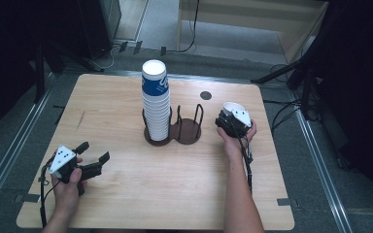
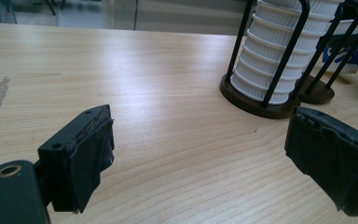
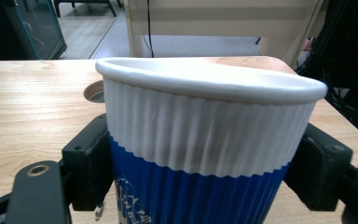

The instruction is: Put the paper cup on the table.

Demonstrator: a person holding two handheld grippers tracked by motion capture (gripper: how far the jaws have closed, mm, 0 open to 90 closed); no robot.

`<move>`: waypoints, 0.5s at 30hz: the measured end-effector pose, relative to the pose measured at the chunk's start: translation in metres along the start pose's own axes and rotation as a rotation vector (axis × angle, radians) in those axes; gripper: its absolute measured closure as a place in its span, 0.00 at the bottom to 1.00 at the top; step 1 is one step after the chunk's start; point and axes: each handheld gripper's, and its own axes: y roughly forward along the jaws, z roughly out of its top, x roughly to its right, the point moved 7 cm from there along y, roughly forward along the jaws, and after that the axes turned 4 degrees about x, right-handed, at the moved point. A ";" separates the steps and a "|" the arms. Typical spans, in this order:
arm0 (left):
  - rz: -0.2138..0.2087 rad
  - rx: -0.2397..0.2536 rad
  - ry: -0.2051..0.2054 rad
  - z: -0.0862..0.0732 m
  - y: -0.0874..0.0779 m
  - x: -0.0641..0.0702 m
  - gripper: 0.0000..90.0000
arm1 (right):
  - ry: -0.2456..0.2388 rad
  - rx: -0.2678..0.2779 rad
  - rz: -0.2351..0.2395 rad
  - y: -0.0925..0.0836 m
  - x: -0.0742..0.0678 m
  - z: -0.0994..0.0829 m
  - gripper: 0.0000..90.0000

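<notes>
Black jaws of the right gripper (image 3: 205, 172) sit either side of a blue-and-white ribbed cup (image 3: 205, 154), pads pinching its wall just below the white band; grip looks light. Cup (image 1: 234, 112) is near the table's (image 1: 126, 204) right edge, just right of the two-ring rack (image 1: 175, 130). Left ring holds the tall cup stack (image 1: 155, 102); right ring (image 1: 188, 130) is empty. Left gripper (image 1: 90, 160) rests near the front-left corner, jaws spread wide, nothing between them; stack and rack (image 2: 270, 100) lie ahead of it. Judgement: step in hand is carrying the cup to the rack, likely the empty ring or onto the stack. To do it well: keep the cup upright, don't squeeze harder or the wall will buckle, clear the wire posts from above, lower straight, release only once seated.
</notes>
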 end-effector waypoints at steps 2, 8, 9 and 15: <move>-0.002 -0.003 0.005 0.000 0.000 0.000 0.10 | 0.000 0.003 -0.005 -0.001 0.001 0.000 0.22; -0.009 -0.008 0.006 0.000 0.002 0.001 0.10 | 0.011 -0.013 -0.012 -0.005 0.005 -0.001 0.21; -0.011 -0.010 0.005 0.000 0.002 0.000 0.10 | 0.013 -0.015 -0.017 -0.005 0.005 -0.001 0.21; -0.014 -0.010 -0.007 0.000 0.001 -0.001 0.10 | 0.001 -0.017 -0.019 -0.007 0.007 -0.001 0.21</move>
